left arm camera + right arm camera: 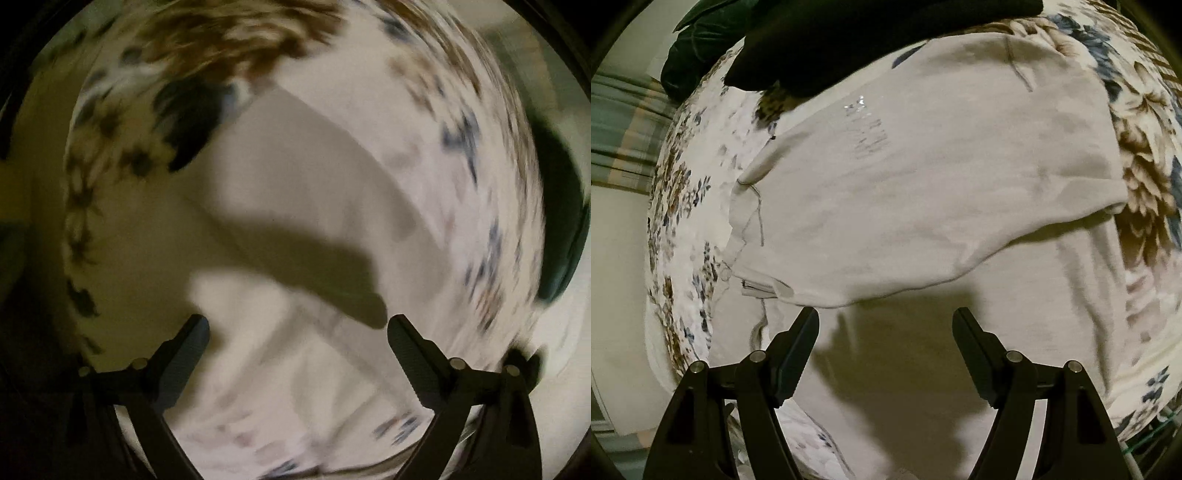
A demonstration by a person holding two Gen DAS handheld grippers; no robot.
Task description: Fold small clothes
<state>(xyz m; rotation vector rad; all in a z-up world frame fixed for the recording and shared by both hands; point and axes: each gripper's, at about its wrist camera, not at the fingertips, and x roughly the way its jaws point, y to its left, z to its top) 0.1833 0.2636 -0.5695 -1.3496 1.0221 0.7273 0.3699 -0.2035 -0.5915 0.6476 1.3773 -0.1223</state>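
A pale beige garment lies on a floral bedspread, its upper part folded over its lower part, with a faint sparkly print near the top. My right gripper hangs over the lower layer just below the folded edge, jaws open, nothing between them. In the blurred left wrist view the same beige garment lies below my left gripper, whose jaws stand wide open above the cloth with nothing held. A dark shadow falls across the fabric between the fingers.
A dark green cushion sits at the bed's far corner, and a black cloth or sleeve overlaps the garment's top edge. The green cushion shows at the right of the left wrist view. A striped surface lies beyond the bed.
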